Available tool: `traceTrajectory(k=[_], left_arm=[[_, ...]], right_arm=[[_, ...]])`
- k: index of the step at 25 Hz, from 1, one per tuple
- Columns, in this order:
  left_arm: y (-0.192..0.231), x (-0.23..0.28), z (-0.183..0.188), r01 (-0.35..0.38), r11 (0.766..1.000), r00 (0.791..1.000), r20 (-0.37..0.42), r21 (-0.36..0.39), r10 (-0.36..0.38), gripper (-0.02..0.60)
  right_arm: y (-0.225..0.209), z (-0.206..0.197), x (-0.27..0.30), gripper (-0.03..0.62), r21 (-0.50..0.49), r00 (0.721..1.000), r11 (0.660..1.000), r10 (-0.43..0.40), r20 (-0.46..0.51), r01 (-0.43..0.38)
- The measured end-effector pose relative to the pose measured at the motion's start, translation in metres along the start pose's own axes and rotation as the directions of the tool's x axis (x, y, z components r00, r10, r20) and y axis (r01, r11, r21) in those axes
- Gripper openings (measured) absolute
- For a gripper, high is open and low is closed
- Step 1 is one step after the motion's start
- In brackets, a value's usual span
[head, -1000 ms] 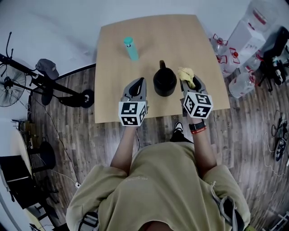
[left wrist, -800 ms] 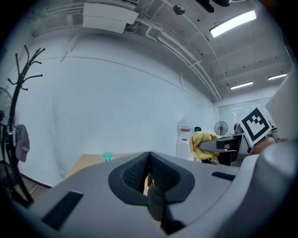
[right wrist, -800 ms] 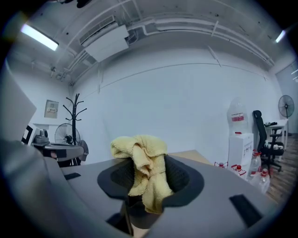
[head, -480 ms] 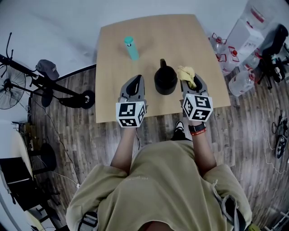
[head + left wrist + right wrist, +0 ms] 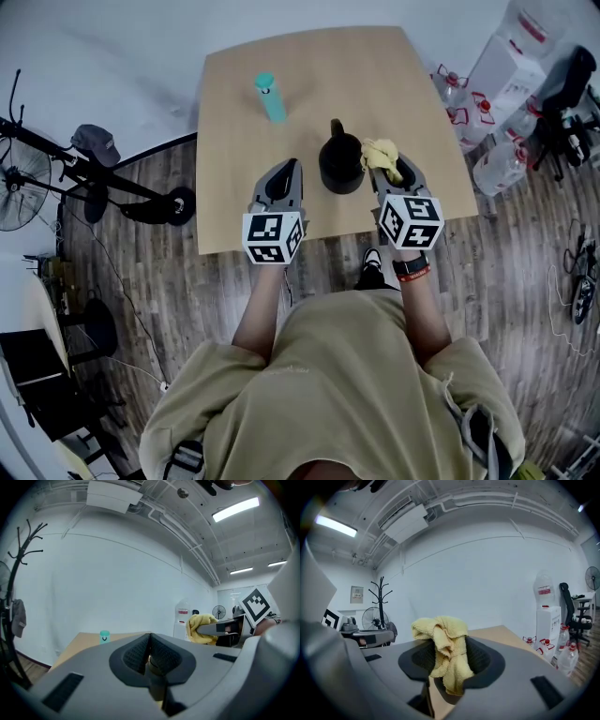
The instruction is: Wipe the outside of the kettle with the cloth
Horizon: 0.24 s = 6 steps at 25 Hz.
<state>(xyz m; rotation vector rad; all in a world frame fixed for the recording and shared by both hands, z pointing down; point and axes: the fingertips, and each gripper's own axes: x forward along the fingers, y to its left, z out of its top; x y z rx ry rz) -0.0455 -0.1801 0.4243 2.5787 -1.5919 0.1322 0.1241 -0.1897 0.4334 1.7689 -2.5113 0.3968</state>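
A black kettle (image 5: 341, 162) stands on the wooden table (image 5: 309, 84) near its front edge, handle pointing away from me. My right gripper (image 5: 387, 164) is shut on a crumpled yellow cloth (image 5: 382, 155) just right of the kettle; in the right gripper view the cloth (image 5: 444, 649) hangs between the pads. My left gripper (image 5: 287, 172) hovers left of the kettle, jaws closed together with nothing in them (image 5: 149, 652). The left gripper view also catches the cloth (image 5: 201, 626) held in the other gripper.
A teal bottle (image 5: 270, 98) stands at the table's far left. Water jugs (image 5: 502, 169) and a white dispenser (image 5: 514, 70) sit on the floor to the right, an office chair (image 5: 565, 103) beyond them. A fan (image 5: 23, 178) is at the left.
The right gripper with the cloth has shifted slightly left, closer to the kettle's side. The left gripper has barely moved.
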Motion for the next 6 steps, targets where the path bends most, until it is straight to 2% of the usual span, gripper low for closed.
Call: traceTrajectory(k=[6], left_arm=[[0.002, 0.005, -0.017, -0.005, 1.0, 0.999, -0.037, -0.018, 0.005, 0.023]], right_arm=[[-0.001, -0.001, 0.004, 0.166, -0.018, 1.0, 1.0, 0.014, -0.017, -0.015]])
